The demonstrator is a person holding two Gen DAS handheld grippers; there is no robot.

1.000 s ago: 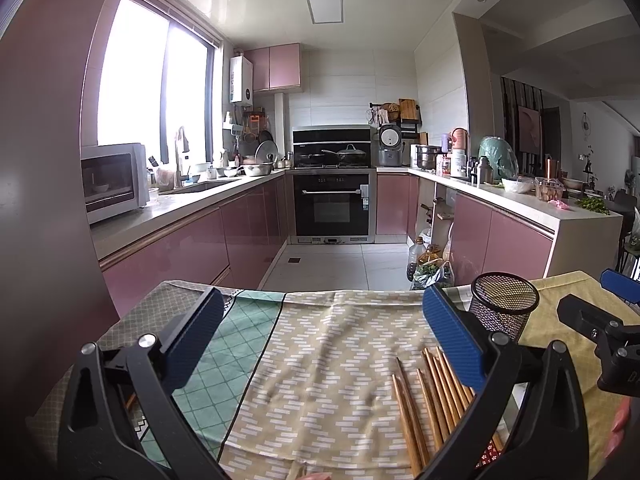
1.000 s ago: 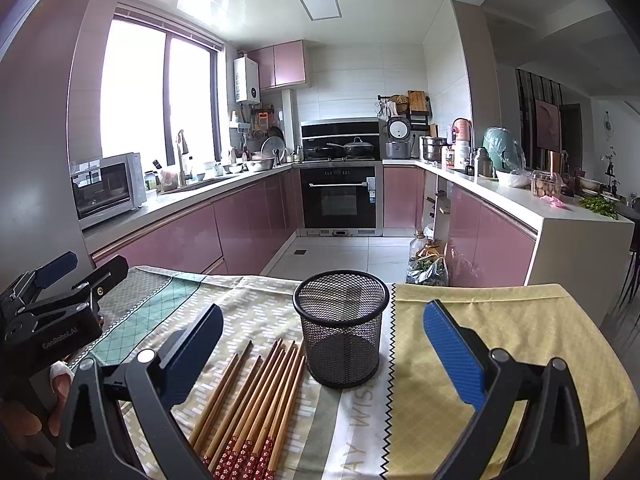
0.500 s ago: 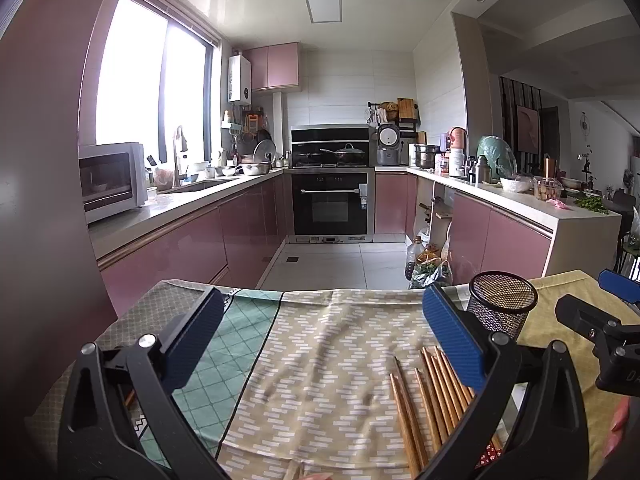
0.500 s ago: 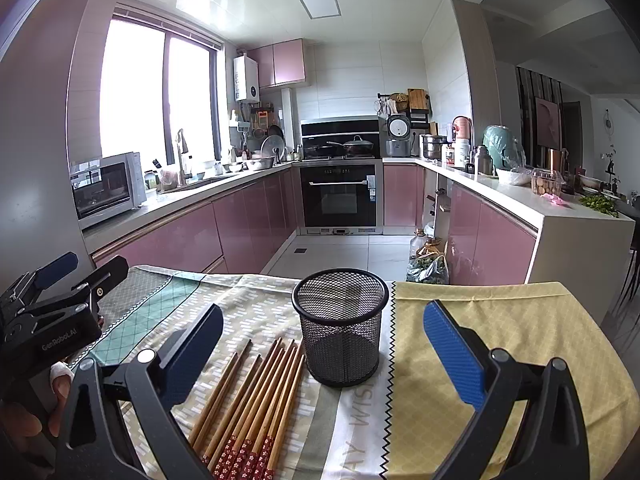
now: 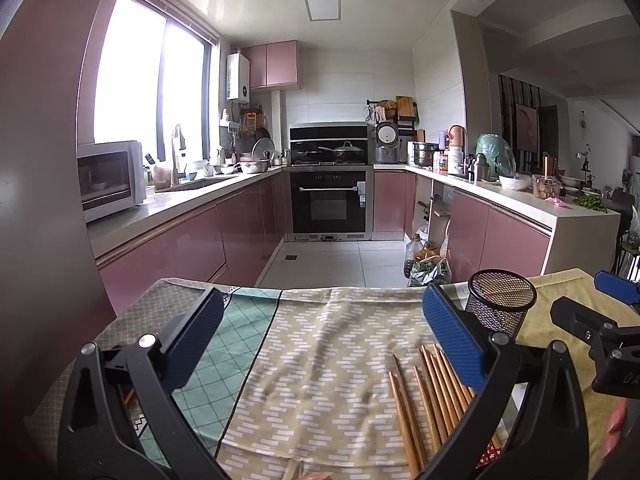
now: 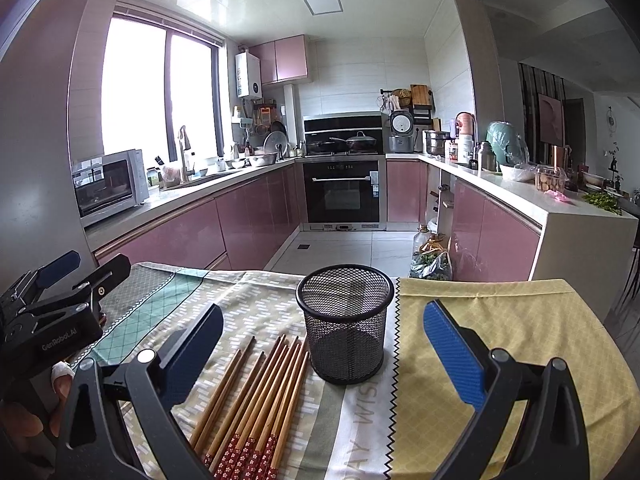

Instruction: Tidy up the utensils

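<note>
Pink kitchen cabinets [image 5: 188, 240], bright window [image 5: 152, 92], black oven [image 5: 329, 204], tiled floor [image 5: 332, 260]

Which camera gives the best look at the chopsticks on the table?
The right wrist view. There the chopsticks lie almost wholly visible beside the mesh cup, red patterned ends included. In the left wrist view the chopsticks are partly hidden behind the left tongs' right finger.

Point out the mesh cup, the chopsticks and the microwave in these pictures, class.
mesh cup [image 6: 346, 340], right wrist view, front wall.
chopsticks [image 6: 262, 392], right wrist view, middle of the bundle.
microwave [image 5: 108, 176], left wrist view, glass door.
</note>
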